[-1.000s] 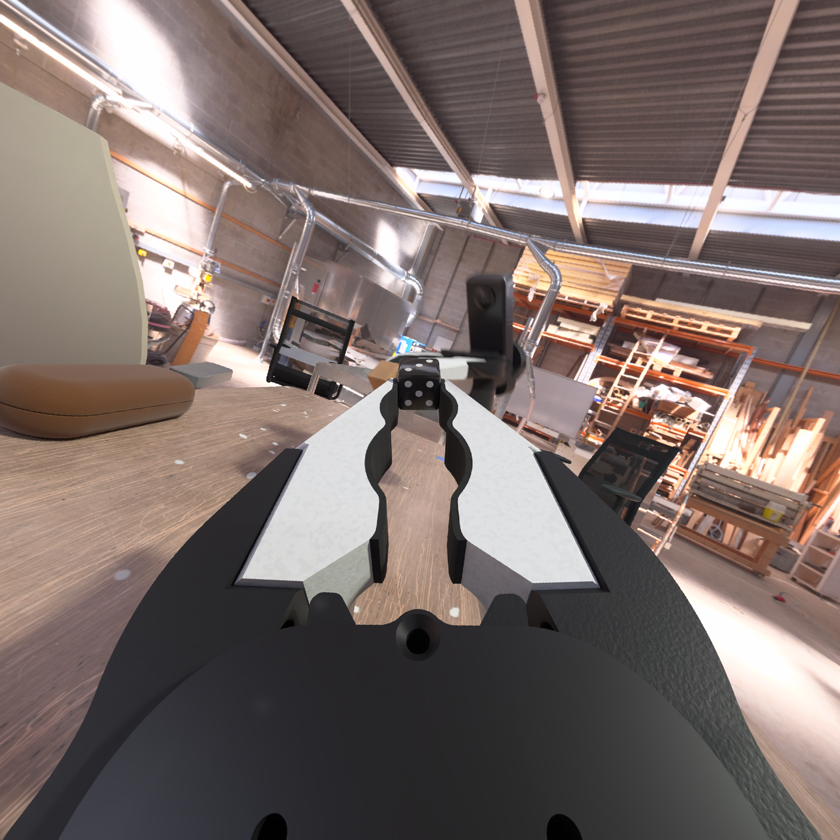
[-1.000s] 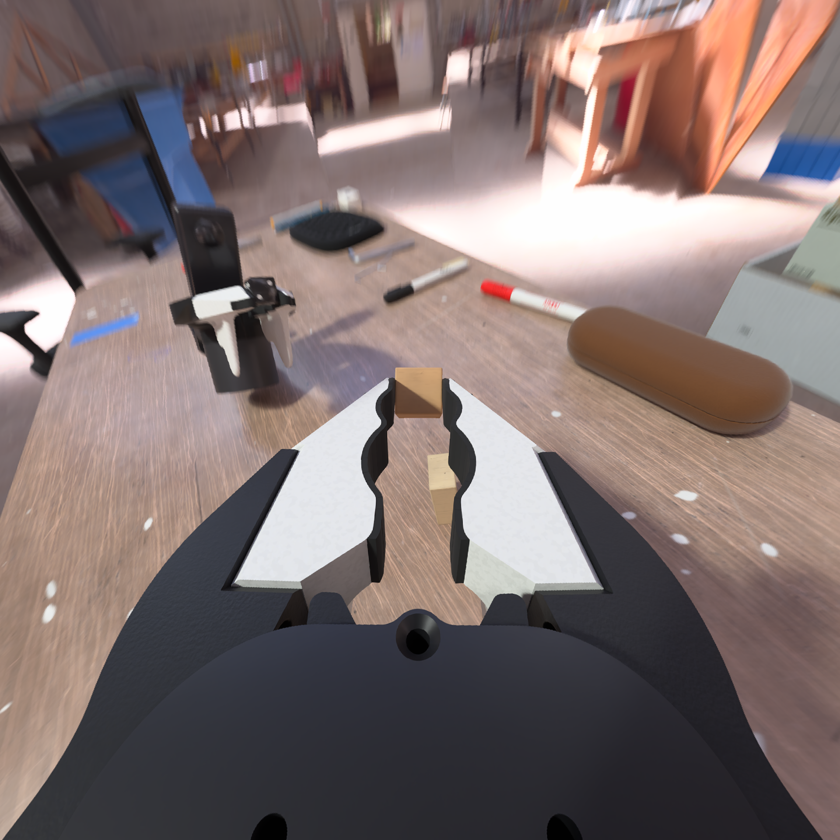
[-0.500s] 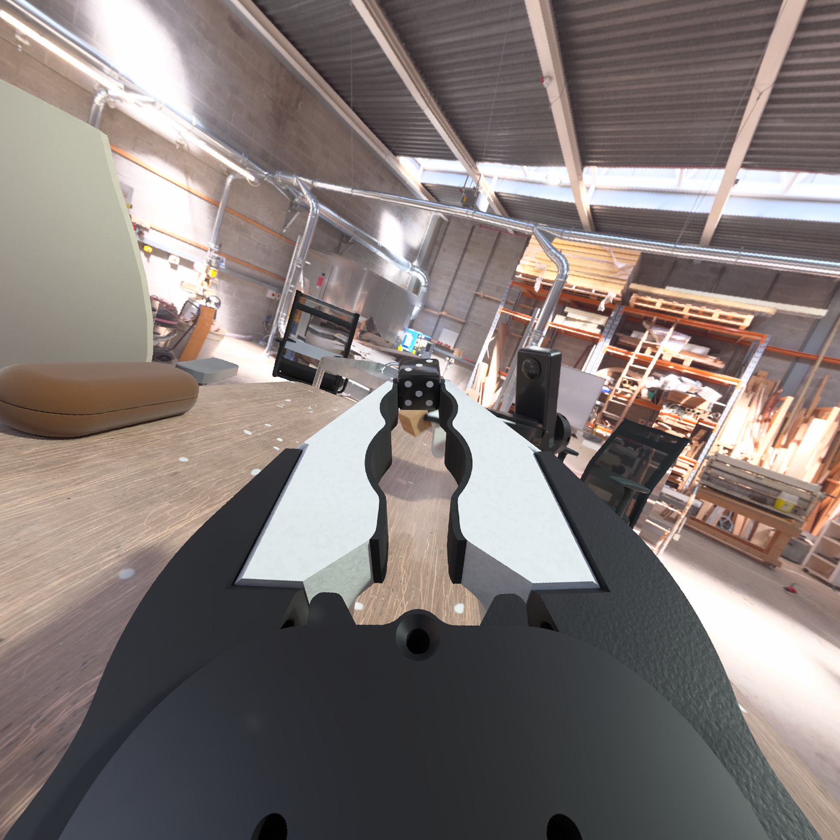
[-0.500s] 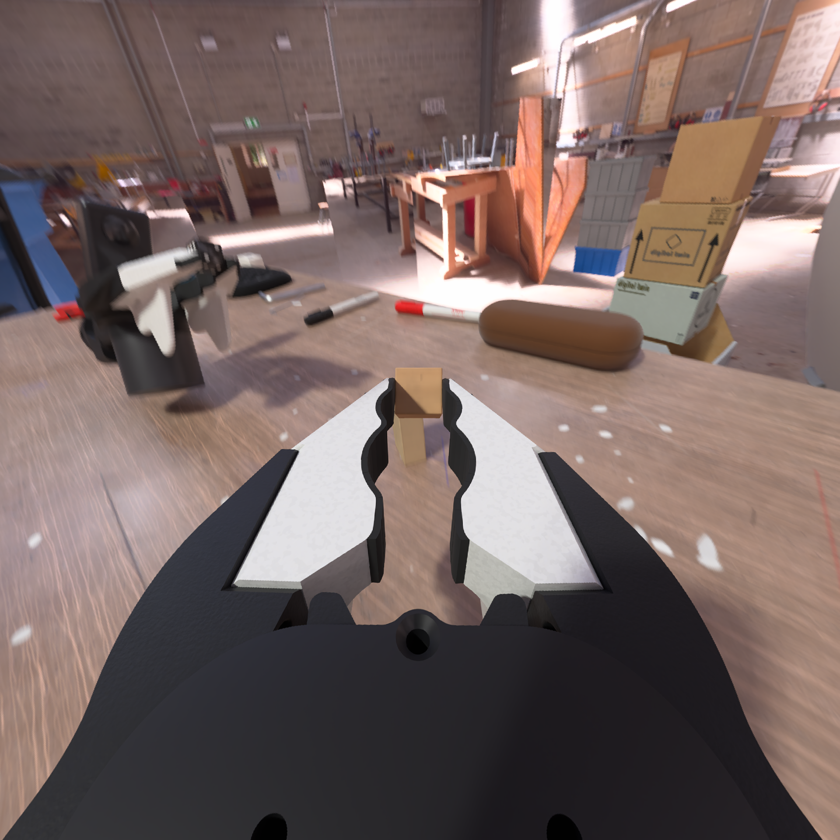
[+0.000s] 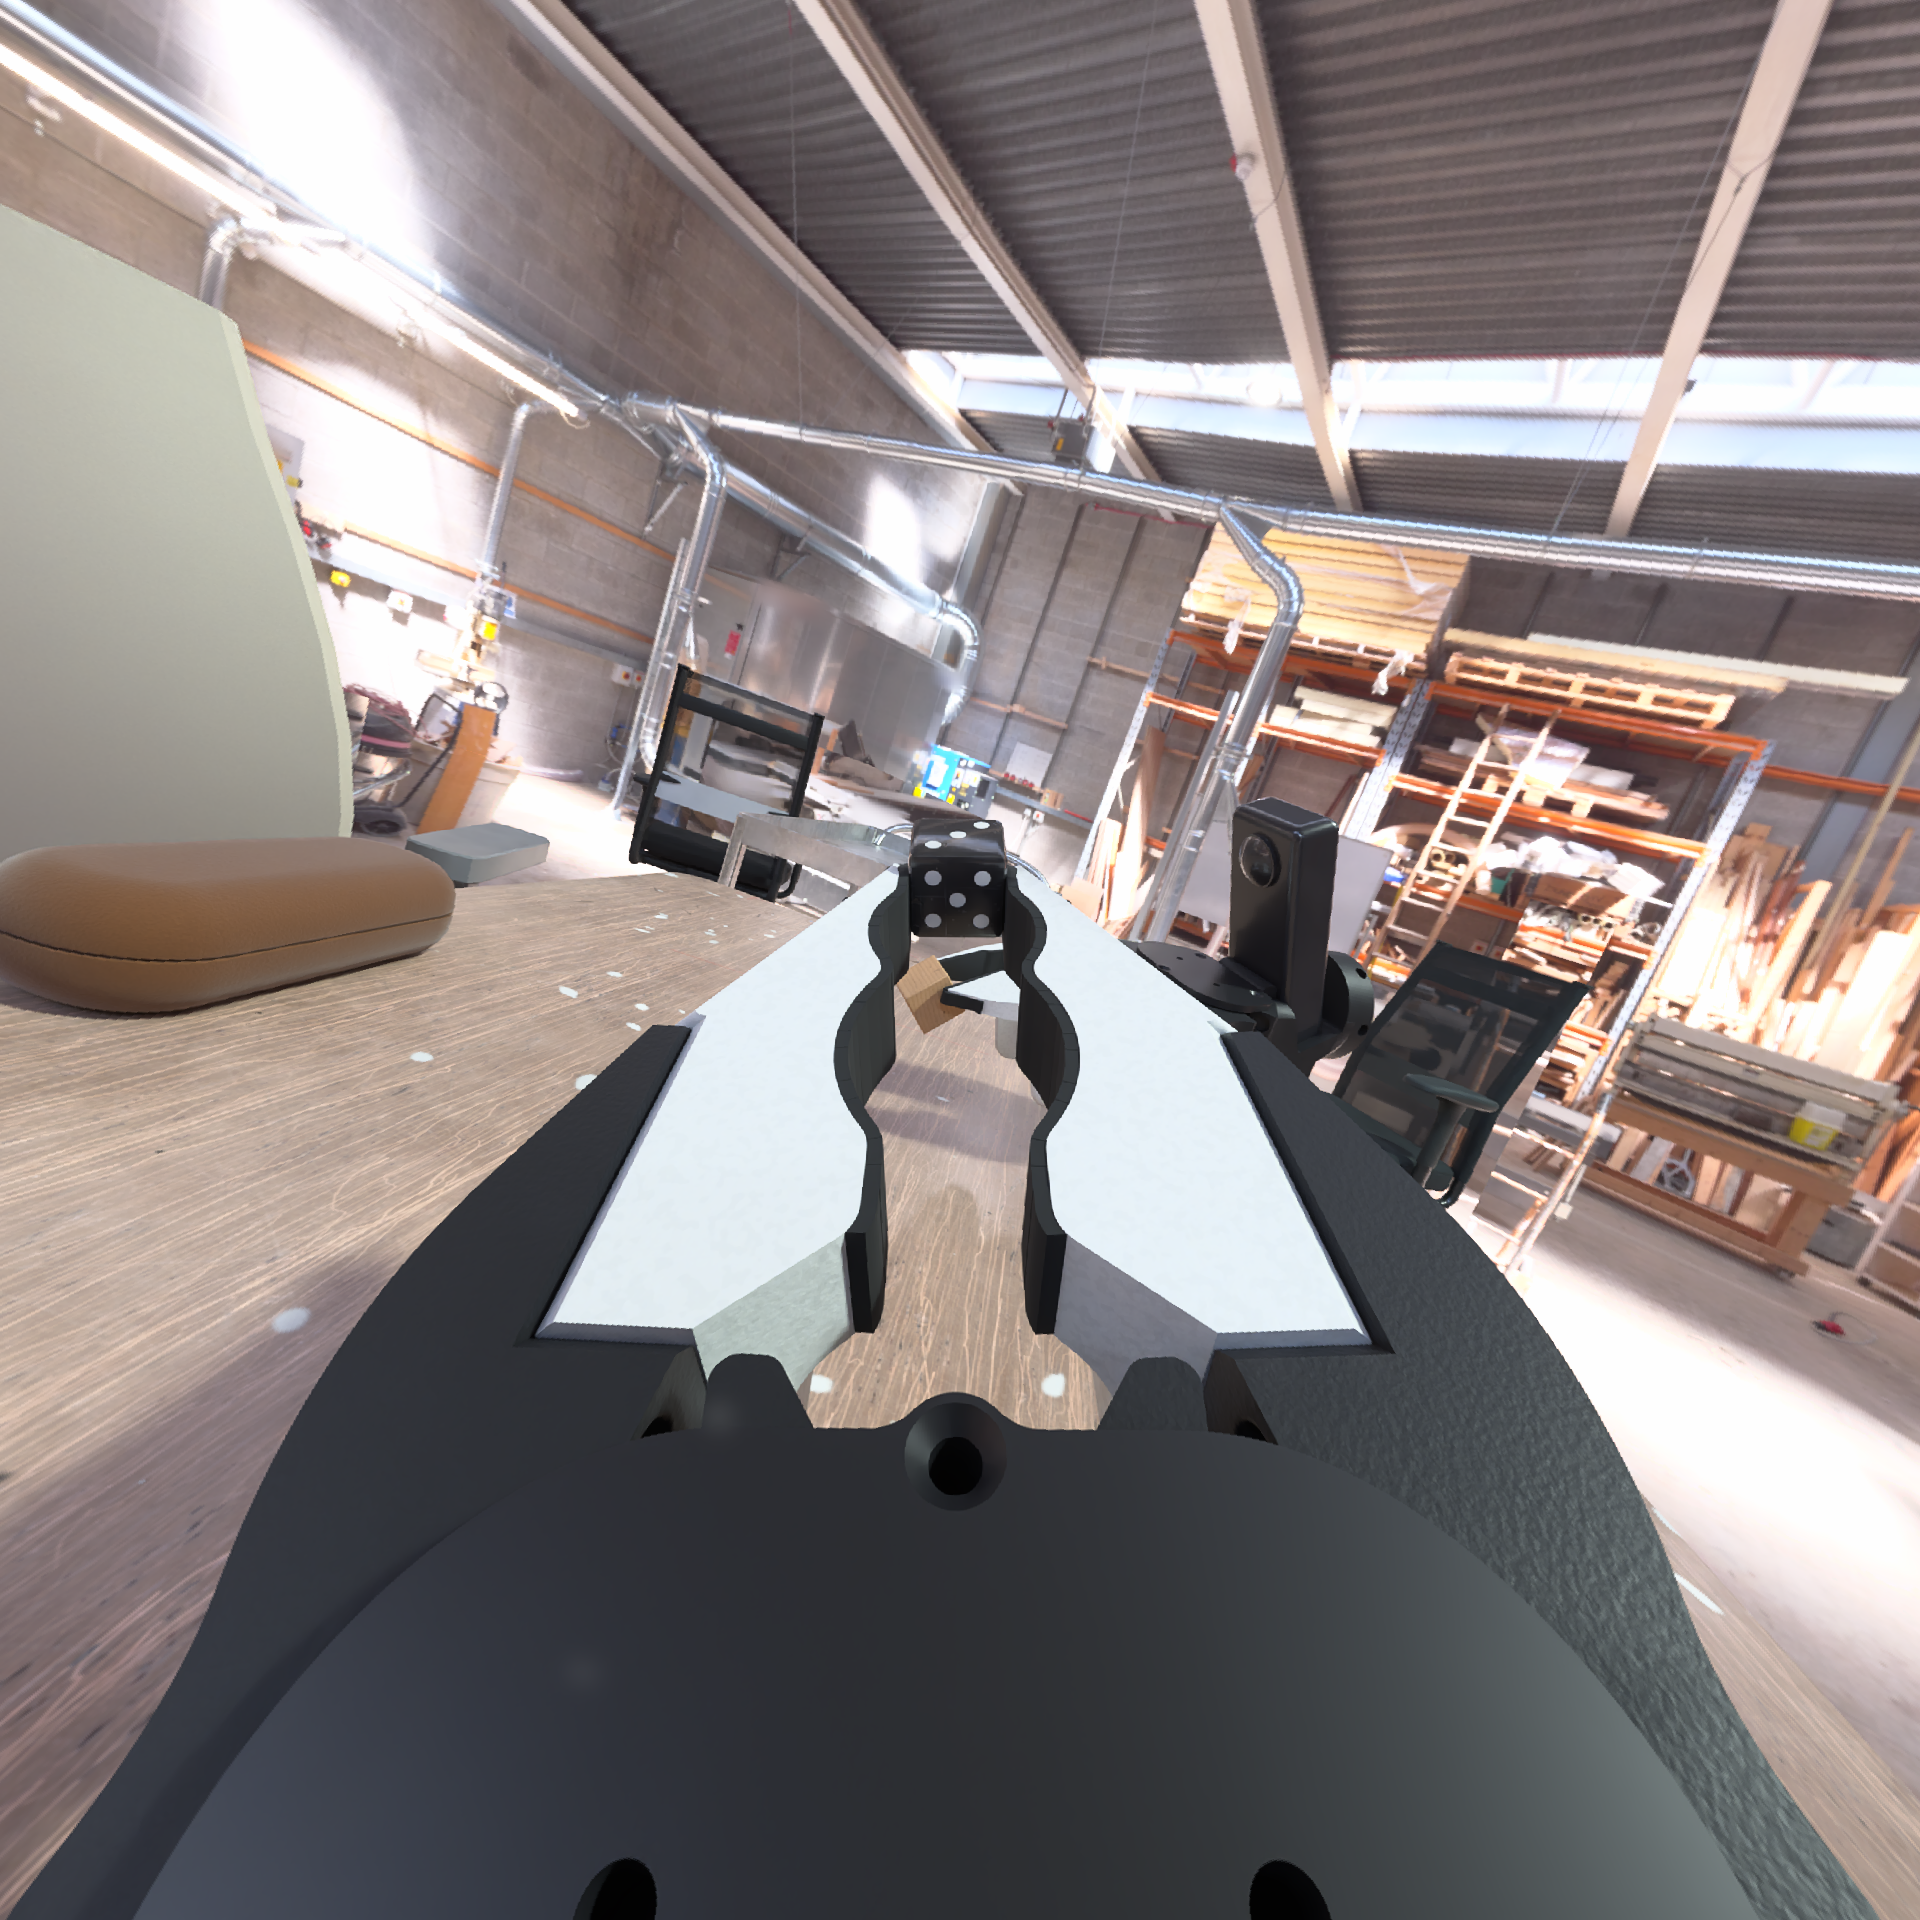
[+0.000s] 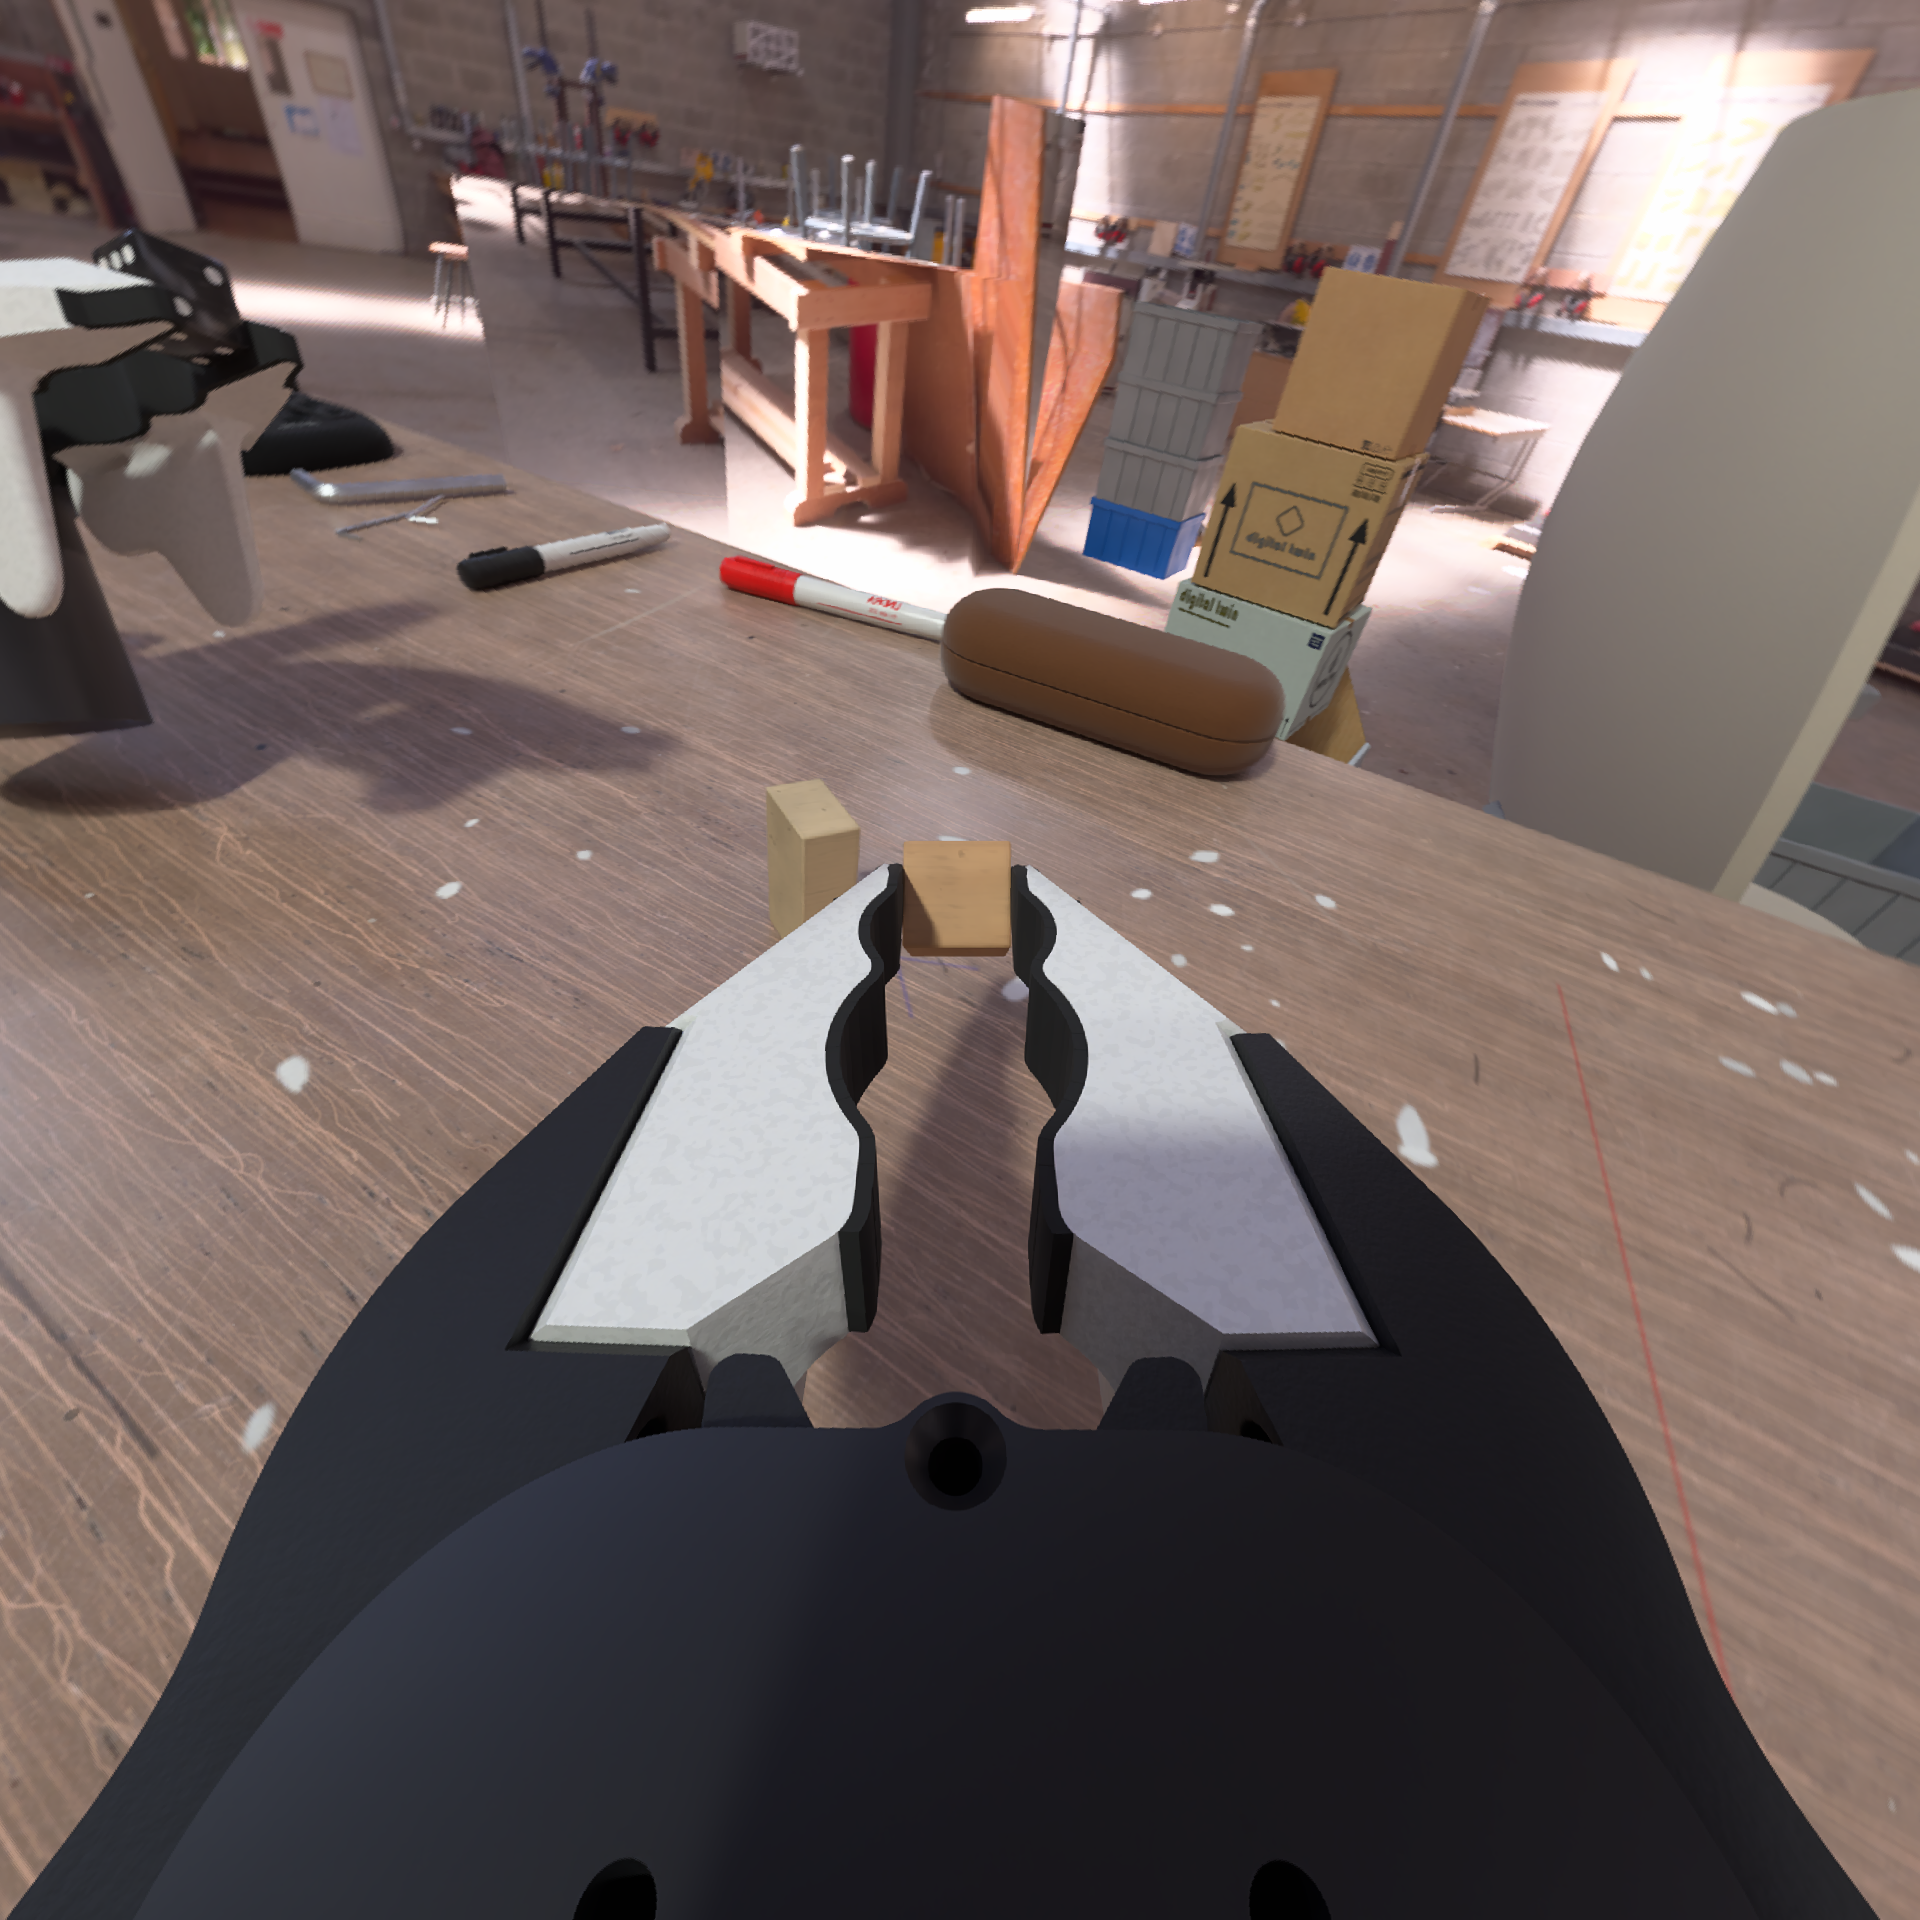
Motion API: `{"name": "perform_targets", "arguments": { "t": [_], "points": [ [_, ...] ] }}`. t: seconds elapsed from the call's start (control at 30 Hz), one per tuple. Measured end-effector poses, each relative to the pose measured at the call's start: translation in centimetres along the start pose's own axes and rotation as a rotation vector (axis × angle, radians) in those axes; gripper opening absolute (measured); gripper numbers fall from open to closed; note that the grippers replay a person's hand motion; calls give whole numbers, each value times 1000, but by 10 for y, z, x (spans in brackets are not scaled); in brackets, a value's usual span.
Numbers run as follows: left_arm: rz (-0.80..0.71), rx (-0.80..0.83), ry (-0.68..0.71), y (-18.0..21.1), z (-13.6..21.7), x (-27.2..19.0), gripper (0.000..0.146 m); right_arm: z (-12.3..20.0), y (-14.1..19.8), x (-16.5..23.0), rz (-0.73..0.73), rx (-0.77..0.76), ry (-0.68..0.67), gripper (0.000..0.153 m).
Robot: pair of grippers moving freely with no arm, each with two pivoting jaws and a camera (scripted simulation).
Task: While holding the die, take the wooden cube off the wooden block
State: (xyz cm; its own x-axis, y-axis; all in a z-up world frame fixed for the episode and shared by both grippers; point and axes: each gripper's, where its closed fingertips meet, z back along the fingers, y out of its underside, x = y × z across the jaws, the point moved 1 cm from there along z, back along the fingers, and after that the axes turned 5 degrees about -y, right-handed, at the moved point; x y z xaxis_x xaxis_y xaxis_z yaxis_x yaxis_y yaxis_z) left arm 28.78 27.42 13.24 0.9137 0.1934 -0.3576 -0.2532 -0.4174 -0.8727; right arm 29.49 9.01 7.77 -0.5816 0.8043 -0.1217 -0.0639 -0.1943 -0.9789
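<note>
Left gripper: we hold it clenched on the die, pinched at the very fingertips and carried above the table.

Right gripper: we have it clamped on the cube, also right at the tips.

Cube: it sits between our right jaws, off the block and no longer resting on it. In the left wrist view we glimpse the cube through the gap under the die, with the right gripper around it.

Block: it stands upright on the table, long axis vertical, just beside our right gripper's left fingertip and slightly farther off than the cube.

Key relation: the cube lies to the right of the block's top and close to it. Any set-down should go right or towards us, away from the block.

Hedge: we cannot tell from either view whether the cube hangs clear of the table or touches it; the fingers hide its underside.

Nearer gripper: the right one is at the block; the left hangs well apart, at the left edge of the right wrist view.

Progress: we judge the lift-off done, with the die secure.

Bystanders: a brown case and two markers lie farther off.
</note>
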Motion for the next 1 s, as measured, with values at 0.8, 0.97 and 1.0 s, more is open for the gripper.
{"name": "perform_targets", "arguments": {
  "t": [0.8, 0.97, 1.0],
  "points": [
    [-15, 14, -5, 2, -2, -1, 16, 40, 4, -6, -1, 27, 89, 20],
    [-15, 15, -4, 2, -2, -1, 16, 44, 5, 5, 30, 185, -205, 20],
    [-16, 16, -5, 2, -2, -1, 16, 45, 5, 5, 45, 224, -257, 20]
  ]
}}
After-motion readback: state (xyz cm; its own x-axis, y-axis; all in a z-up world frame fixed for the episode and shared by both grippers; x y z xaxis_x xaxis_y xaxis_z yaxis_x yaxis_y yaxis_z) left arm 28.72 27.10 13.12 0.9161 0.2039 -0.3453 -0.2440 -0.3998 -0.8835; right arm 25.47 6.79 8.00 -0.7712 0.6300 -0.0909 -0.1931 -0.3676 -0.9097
